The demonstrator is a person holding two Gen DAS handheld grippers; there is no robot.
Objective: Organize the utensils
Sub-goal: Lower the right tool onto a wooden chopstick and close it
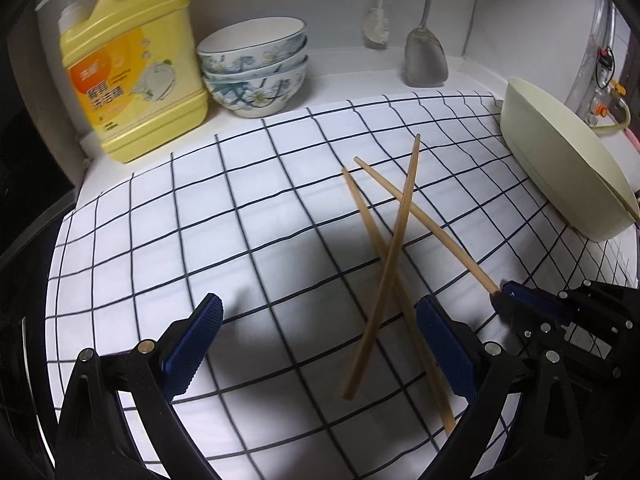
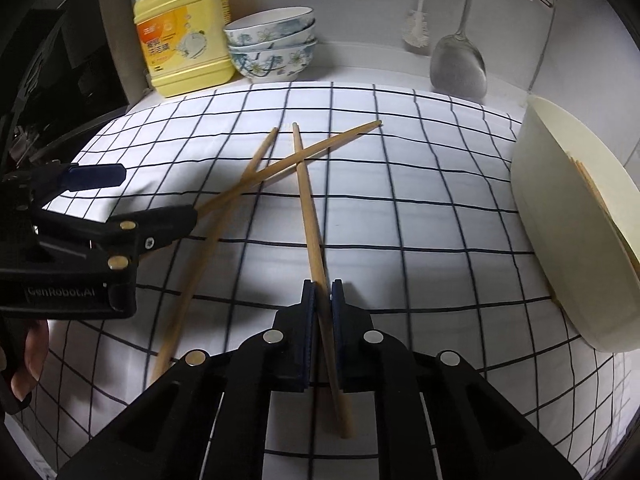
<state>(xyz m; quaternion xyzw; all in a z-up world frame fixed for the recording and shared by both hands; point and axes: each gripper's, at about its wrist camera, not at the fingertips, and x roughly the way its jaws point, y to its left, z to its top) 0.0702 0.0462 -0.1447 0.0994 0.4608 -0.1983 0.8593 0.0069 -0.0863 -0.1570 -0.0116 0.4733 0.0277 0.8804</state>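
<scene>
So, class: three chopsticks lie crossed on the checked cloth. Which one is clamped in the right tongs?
The chopstick running straight up the middle of the right wrist view, pinched between the shut right tongs. The other two angle off left, ungripped.

A white cloth (image 1: 248, 208) crossed by thin dark grid lines covers the counter, and on it lie pale tan wooden chopsticks (image 1: 384, 268). At the back stand a bright yellow detergent jug (image 1: 136, 64) with an orange and white label and a stack of white bowls (image 1: 256, 68) painted with blue-green leaves and small pale flowers; to the right sits a plain cream tray (image 1: 560, 160). Both grippers, left (image 1: 320, 344) and right (image 2: 325, 328), are black with dark blue textured pads (image 1: 192, 344) and silver rivets.
</scene>
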